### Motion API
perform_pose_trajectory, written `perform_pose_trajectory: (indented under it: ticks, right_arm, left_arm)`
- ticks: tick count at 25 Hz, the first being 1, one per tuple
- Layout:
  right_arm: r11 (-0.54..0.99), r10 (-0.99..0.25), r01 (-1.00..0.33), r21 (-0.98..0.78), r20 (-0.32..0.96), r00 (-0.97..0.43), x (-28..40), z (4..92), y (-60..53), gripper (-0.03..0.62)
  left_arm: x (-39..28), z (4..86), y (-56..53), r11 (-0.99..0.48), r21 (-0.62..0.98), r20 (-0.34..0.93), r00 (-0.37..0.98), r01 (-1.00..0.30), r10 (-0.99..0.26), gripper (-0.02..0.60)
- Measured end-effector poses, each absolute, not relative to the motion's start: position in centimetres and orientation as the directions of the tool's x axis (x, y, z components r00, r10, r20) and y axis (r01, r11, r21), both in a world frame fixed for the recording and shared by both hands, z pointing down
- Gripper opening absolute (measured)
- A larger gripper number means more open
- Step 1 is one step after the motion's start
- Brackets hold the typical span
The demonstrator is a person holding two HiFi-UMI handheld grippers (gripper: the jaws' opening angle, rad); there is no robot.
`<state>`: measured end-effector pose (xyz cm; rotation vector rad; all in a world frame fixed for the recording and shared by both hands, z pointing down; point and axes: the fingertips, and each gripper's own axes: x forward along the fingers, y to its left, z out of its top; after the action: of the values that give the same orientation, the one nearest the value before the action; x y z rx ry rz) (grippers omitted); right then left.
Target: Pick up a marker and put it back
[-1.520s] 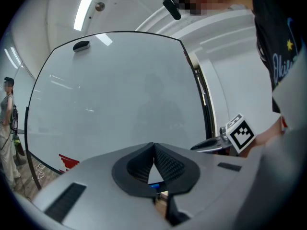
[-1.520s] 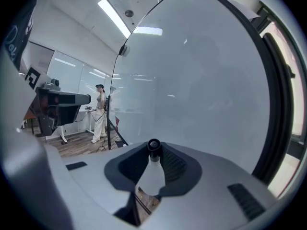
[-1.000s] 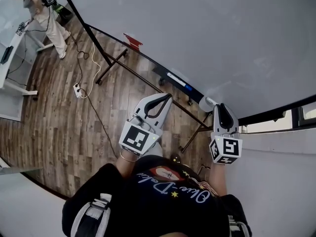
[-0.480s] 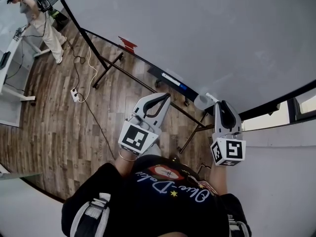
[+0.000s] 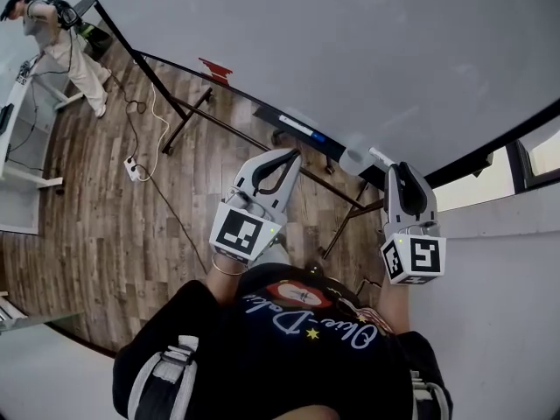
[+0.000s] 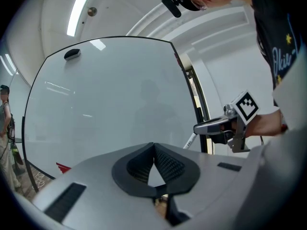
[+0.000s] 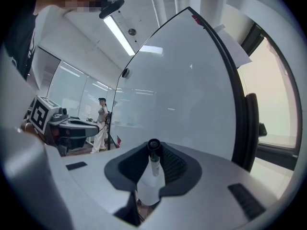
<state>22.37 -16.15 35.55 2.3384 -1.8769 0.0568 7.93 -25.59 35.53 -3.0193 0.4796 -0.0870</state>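
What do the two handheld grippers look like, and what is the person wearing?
The left gripper and right gripper are light grey plastic shells tapering to two jaws lined with black ribbed pads, each with a cube of black-and-white square markers at its rear. The person wears a dark T-shirt with pale lettering and yellow stars.

A whiteboard [image 5: 350, 51] stands on a wooden floor [image 5: 114, 217], with a person [image 5: 57, 42] beyond.

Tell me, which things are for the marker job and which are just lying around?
For the job: marker, clamped in the right gripper; whiteboard.
Just lying about: power strip on the floor; red thing by the board's foot; desk; left gripper, shut and empty.
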Motion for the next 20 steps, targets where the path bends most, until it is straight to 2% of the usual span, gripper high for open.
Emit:
perform_pose_trajectory:
  ticks: [20]
  right_arm:
    - [-0.245,-0.969,-0.967,0.075,0.023,0.247,23.0,32.1,-10.9,0.071]
  left_arm:
    - [9.9,33.9,-22.1,-0.952,-0.178,0.049,0.964,-0.249,-0.261,0.003]
